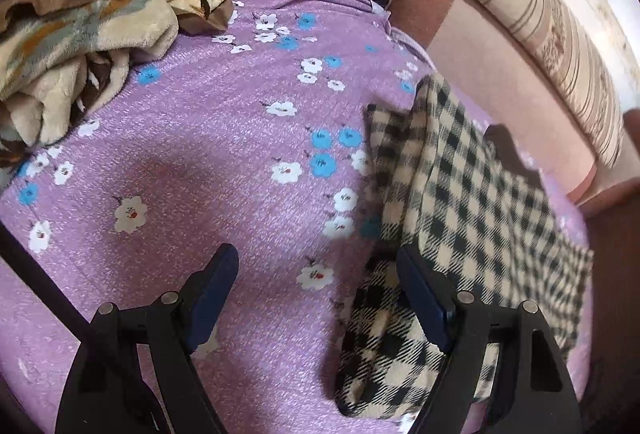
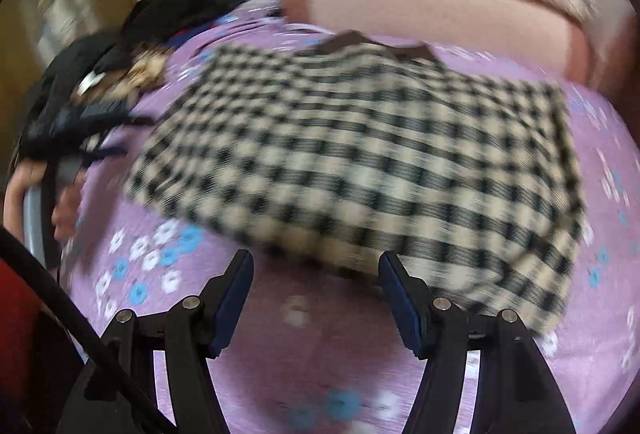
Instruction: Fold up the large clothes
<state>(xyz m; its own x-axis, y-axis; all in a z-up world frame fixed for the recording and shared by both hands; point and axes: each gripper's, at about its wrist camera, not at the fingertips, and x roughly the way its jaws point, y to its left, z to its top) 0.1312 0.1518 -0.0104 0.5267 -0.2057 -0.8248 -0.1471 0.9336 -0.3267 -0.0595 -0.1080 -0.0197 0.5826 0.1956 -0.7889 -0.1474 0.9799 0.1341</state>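
A bed under a purple flowered sheet (image 1: 224, 154) carries a checked garment (image 1: 460, 194) spread flat near its pink headboard side, a crumpled brown-and-cream blanket (image 1: 80, 46) at the far corner, and dark clothes (image 2: 176, 14) heaped beside that blanket.

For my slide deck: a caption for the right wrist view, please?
Open right claw hovers over purple floral bedspread, facing a checked garment lying flat.
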